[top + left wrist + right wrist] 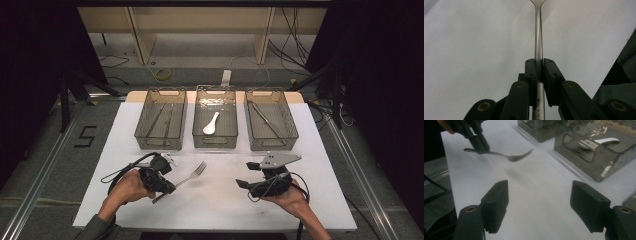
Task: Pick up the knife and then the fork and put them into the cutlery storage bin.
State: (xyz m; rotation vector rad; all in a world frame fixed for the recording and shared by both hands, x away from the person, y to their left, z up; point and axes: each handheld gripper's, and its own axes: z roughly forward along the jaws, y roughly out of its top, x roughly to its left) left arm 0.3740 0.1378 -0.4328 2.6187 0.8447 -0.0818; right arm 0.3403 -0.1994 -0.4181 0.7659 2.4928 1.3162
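Note:
A metal fork (194, 174) hangs just above the white table (220, 210), tines pointing toward the bins. My left gripper (167, 187) is shut on its handle. In the left gripper view the two black jaws pinch the fork (538, 37) handle at the gripper (538, 68), and the tines run off the top edge. My right gripper (247, 174) is open at the front right of the table with nothing in it. In the right gripper view, its gripper (544, 205) has wide-apart jaws over bare table, with the fork (509, 157) and the left gripper (479, 148) farther off.
Three clear bins stand in a row at the back. The left bin (161, 120) holds thin cutlery, the middle bin (215, 141) holds a white spoon (211, 123), and the right bin (270, 120) holds long thin utensils. The middle bin (584, 157) sits close ahead of my right gripper.

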